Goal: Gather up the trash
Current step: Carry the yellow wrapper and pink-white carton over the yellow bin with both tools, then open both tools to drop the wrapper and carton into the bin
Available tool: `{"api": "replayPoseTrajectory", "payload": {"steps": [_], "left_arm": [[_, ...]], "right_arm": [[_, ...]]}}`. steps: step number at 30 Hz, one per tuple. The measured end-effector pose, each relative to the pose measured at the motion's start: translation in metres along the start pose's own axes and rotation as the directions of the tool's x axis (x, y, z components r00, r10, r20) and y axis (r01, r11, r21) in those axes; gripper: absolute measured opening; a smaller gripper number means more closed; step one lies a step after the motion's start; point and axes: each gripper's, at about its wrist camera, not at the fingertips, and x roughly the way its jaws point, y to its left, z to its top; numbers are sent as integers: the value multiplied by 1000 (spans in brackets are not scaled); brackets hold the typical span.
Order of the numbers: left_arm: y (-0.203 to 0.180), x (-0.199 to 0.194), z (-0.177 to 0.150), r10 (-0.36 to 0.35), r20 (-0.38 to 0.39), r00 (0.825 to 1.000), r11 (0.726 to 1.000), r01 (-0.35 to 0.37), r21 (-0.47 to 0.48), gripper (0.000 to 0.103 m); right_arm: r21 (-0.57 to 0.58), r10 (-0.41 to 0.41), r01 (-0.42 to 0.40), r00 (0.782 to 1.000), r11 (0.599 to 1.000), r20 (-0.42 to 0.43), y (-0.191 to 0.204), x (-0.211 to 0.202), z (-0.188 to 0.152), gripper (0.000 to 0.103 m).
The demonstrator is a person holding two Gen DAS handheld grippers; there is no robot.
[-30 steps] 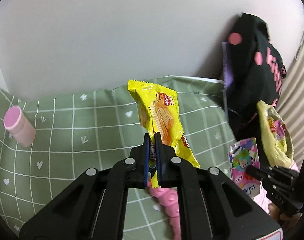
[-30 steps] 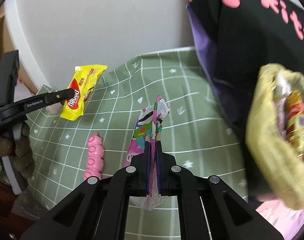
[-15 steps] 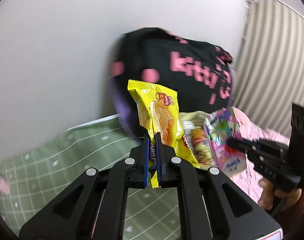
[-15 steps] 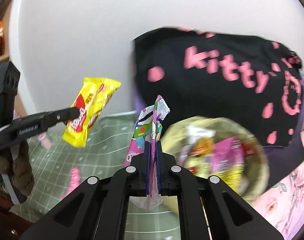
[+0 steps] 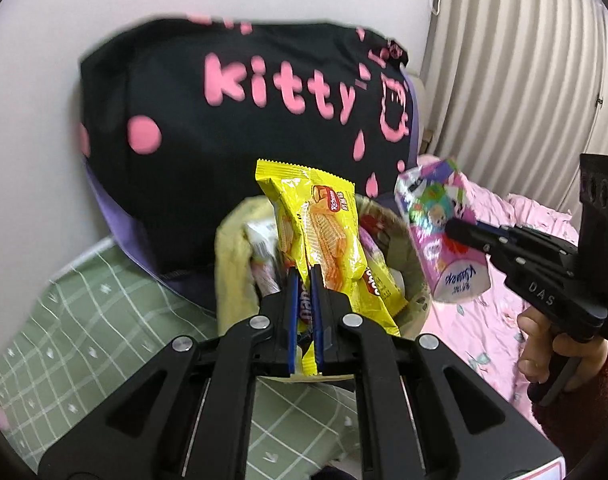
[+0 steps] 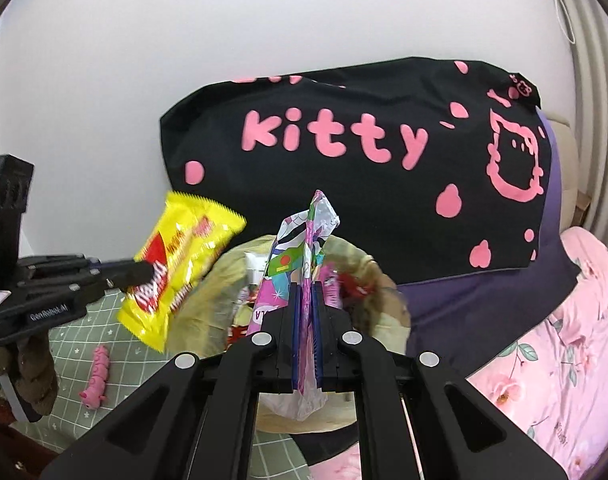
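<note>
My left gripper (image 5: 304, 276) is shut on a yellow wafer wrapper (image 5: 324, 236) and holds it over the open yellowish trash bag (image 5: 232, 264), which holds several wrappers. My right gripper (image 6: 307, 292) is shut on a pink, colourful wrapper (image 6: 300, 260) just in front of the same bag (image 6: 208, 300). In the left wrist view the right gripper (image 5: 456, 228) holds its pink wrapper (image 5: 440, 240) at the bag's right edge. In the right wrist view the left gripper (image 6: 144, 270) holds the yellow wrapper (image 6: 176, 264) at the bag's left.
A black "kitty" pillow (image 5: 232, 120) leans on the white wall behind the bag. A green checked cloth (image 5: 76, 332) lies at the left with a pink toy (image 6: 98, 376) on it. Pink floral bedding (image 6: 564, 352) lies at the right, beside a curtain (image 5: 524, 80).
Both grippers have swung right from the green cloth to the trash bag, carrying their wrappers. The bag and pillow now fill both views.
</note>
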Motion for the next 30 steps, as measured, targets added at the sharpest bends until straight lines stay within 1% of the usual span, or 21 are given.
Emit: {"api": "replayPoseTrajectory", "payload": {"steps": [5, 10, 12, 14, 17, 19, 23, 28, 30], "left_arm": [[-2, 37, 0, -6, -78, 997, 1000, 4, -29, 6], [5, 72, 1, -14, -128, 992, 998, 7, -58, 6], [8, 92, 0, 11, -168, 986, 999, -17, -35, 6], [8, 111, -4, 45, -207, 977, 999, -45, 7, 6], [8, 125, -7, 58, -235, 970, 998, -50, 40, 6], [10, 128, -7, 61, -241, 969, 998, -52, 42, 6], [20, 127, -4, 60, -233, 971, 998, -58, 18, 6], [32, 120, 3, -18, -213, 977, 998, 5, -58, 6], [31, 115, 5, -37, -205, 978, 998, 24, -64, 6]], "right_arm": [[-6, 13, -13, 999, 1000, -37, -13, 18, -2, 6], [-33, 24, -27, 996, 999, -82, -16, 43, -2, 6], [-48, 27, -33, 993, 998, -116, -17, 60, 0, 6], [-59, 28, -37, 989, 998, -142, -18, 72, 0, 6], [-83, 28, -45, 980, 996, -195, -17, 94, -1, 6], [-109, 29, -56, 972, 992, -231, -15, 106, -3, 6], [-156, 28, -74, 961, 985, -275, -6, 123, -4, 6], [-200, -7, -59, 949, 978, -316, 2, 140, -6, 6], [-207, -22, -46, 949, 977, -315, 3, 141, -7, 6]]}}
